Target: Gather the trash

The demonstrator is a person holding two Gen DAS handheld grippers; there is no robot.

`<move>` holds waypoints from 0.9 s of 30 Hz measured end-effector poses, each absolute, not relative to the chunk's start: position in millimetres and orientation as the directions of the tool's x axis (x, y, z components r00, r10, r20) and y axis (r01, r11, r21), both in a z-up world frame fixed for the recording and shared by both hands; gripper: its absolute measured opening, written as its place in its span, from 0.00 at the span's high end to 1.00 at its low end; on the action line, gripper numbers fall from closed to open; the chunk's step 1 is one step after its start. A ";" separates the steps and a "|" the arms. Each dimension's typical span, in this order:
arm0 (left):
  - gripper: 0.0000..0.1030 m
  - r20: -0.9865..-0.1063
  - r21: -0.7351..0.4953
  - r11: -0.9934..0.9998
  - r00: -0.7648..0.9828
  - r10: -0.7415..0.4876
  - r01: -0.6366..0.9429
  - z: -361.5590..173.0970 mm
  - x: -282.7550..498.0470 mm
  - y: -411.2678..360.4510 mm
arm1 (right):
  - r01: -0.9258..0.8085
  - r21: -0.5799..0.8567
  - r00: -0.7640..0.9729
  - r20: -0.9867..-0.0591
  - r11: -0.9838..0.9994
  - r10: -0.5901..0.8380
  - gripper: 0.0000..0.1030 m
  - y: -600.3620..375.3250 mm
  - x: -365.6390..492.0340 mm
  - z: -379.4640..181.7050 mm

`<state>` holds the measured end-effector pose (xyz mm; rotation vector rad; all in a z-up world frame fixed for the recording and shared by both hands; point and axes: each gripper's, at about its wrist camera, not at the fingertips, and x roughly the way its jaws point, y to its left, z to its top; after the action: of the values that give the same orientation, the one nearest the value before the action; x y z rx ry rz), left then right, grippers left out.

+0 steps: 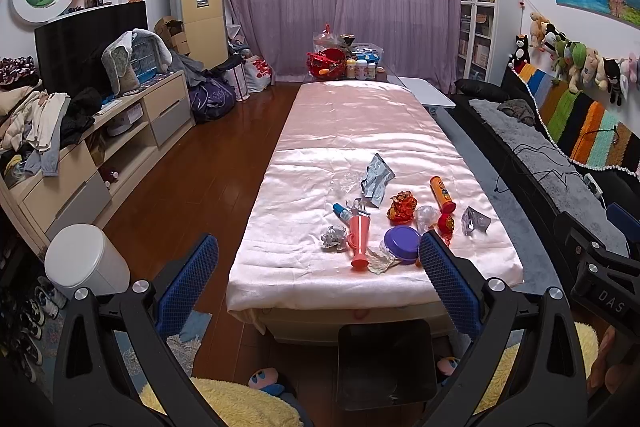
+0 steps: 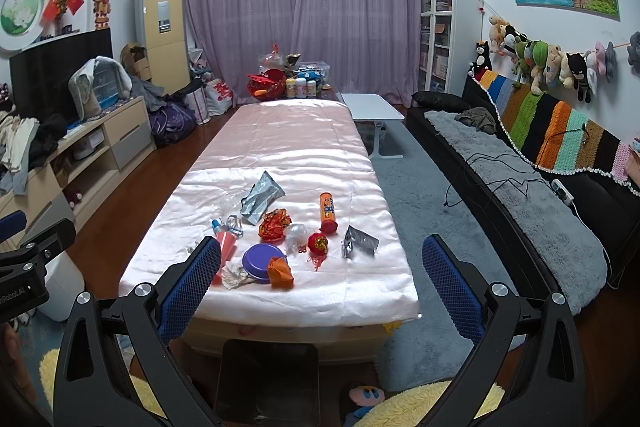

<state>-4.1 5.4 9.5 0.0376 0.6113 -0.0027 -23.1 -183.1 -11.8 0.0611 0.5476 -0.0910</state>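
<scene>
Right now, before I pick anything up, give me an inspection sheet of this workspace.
Surface: long table under pink satin cloth, far half bare.
Job's things: trash clustered at near end: silver foil bag, crumpled red wrapper, orange tube, purple lid, small silver pouch, pink horn, foil ball. White bin on floor, left of table.
Clutter: red basket and jars at far end.
Grippers: left gripper open, empty; right gripper open, empty; both short of the table.
Cables: black cord on grey sofa throw.
Surroundings: clothes piled on TV cabinet; plush toys on wall.
</scene>
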 end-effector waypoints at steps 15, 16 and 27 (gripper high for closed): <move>0.08 -0.570 0.038 0.999 0.821 0.011 0.012 16.6 -4.5 4.6 | 0.099 0.034 0.852 -0.519 0.994 -0.067 0.02 -184.6 -23.5 -6.7; 0.08 -0.570 0.038 0.999 0.821 0.011 0.012 16.7 -4.5 4.6 | 0.099 0.034 0.852 -0.519 0.994 -0.067 0.02 -184.7 -23.5 -6.6; 0.08 -0.577 0.040 0.999 0.817 0.011 0.015 19.3 -2.9 5.9 | 0.099 0.045 0.850 -0.524 0.994 -0.060 0.02 -186.9 -21.9 -5.2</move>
<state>-2.9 5.9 19.3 0.0434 0.6149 -0.0025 -21.9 -186.9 -5.2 0.0713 0.5492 -0.0838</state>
